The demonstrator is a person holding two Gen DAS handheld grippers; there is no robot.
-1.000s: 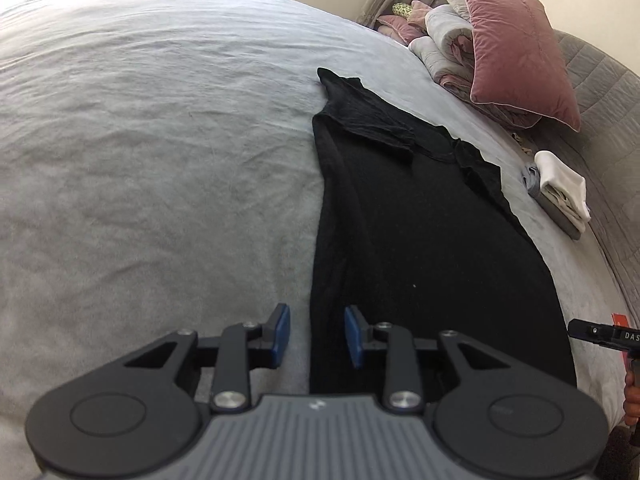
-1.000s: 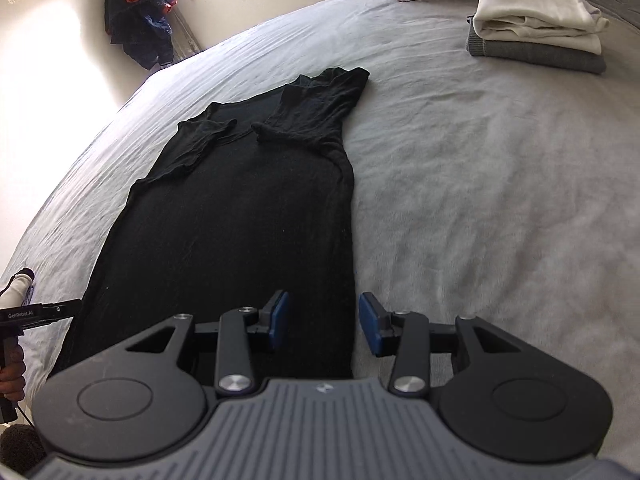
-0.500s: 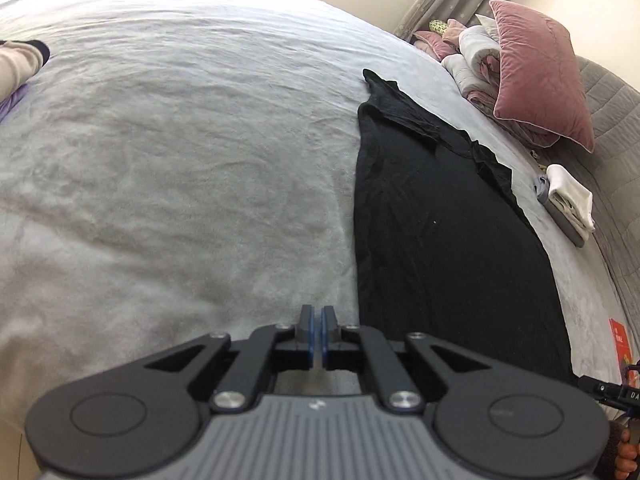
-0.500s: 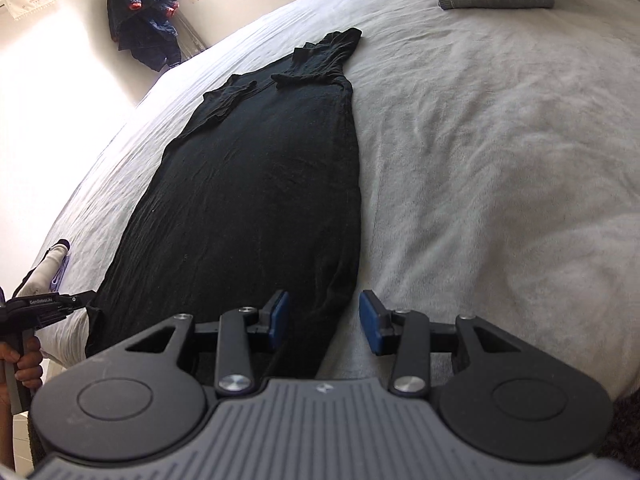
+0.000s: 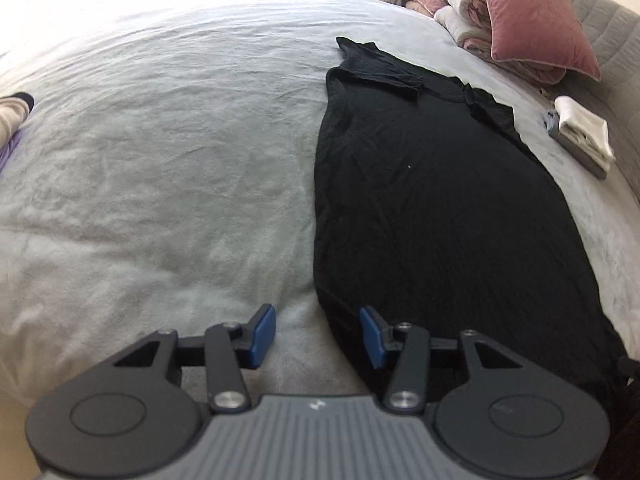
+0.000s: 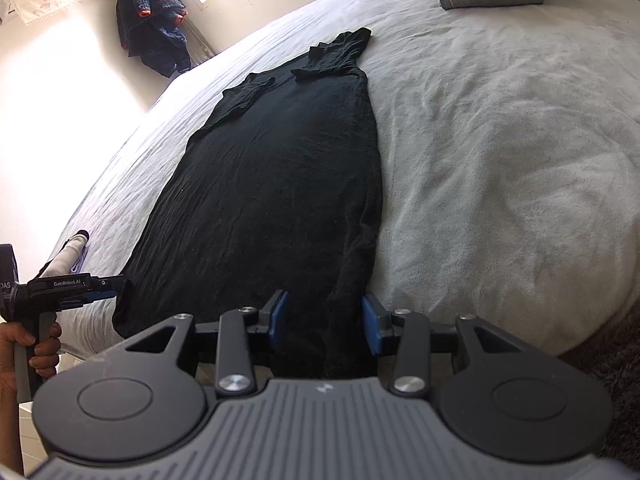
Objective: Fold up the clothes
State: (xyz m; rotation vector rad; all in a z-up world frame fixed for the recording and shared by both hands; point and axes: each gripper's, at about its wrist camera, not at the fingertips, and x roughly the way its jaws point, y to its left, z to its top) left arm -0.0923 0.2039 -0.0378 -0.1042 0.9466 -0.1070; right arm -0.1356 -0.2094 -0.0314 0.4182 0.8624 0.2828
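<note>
Black dress lies flat, lengthwise up the centre-right of the grey bed, hem nearest, evidently spread for folding; left gripper, jaws opening and empty, straddles its left hem edge, while right gripper stands part-open over the right hem corner, gripping nothing.

- Left gripper: black linkage arms, blue rubber pads, silver screws, ribbed grey housing.
- Right gripper: the same build.
- White "GenRobot.AI" lettering on the left gripper's side.
</note>
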